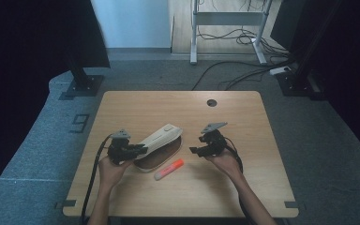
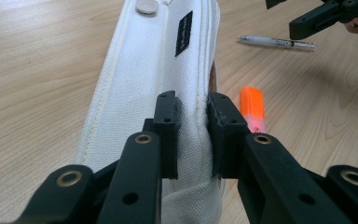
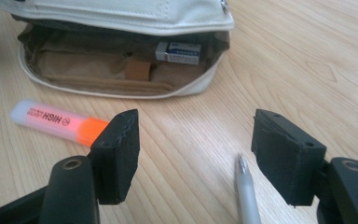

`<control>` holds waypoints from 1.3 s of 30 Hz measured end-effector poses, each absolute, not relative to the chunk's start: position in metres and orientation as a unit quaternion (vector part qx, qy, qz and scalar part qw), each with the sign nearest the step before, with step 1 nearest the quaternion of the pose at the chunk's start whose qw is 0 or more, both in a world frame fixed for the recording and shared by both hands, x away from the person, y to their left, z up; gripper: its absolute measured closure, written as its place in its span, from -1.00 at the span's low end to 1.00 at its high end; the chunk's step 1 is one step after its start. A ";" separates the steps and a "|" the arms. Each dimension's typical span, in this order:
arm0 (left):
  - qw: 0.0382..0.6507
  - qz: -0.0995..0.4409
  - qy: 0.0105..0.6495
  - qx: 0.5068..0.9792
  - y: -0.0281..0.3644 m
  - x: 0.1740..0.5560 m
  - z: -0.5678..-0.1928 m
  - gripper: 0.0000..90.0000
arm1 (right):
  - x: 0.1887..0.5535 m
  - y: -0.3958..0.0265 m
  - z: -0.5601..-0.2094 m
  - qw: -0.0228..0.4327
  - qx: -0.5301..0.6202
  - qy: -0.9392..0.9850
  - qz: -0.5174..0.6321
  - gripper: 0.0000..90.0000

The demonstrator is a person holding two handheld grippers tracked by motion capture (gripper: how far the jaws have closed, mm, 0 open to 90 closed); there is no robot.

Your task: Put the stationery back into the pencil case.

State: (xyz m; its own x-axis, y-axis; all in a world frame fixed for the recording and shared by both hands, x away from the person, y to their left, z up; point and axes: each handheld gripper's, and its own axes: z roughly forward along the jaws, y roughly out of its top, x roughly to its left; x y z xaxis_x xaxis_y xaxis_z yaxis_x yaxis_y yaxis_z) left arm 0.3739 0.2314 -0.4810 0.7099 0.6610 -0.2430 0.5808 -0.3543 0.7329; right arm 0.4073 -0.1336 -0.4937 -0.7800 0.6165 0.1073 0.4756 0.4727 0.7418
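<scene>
The wooden worktop [image 1: 136, 105] is carrying a white pencil case [image 1: 161, 137] near its middle, lying open. The left gripper [image 2: 193, 116] is pinching its flap between nearly closed fingers. The right gripper [image 3: 196, 140] is hanging with fingers spread wide and empty over a pen [image 3: 247, 196], with an orange highlighter [image 1: 168, 169] lying toward the near edge.

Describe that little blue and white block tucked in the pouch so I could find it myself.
Start at the white fabric pencil case lying open on the wooden table, its flap pinched by the left gripper. Look into its brown lining: the eraser sits at one end, the one boxy piece inside, unlike the orange highlighter and pen outside.
</scene>
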 end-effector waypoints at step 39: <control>0.424 0.044 0.375 0.823 0.230 0.373 -0.481 0.65 | 0.382 -0.201 -0.525 0.112 0.347 0.869 0.336 0.51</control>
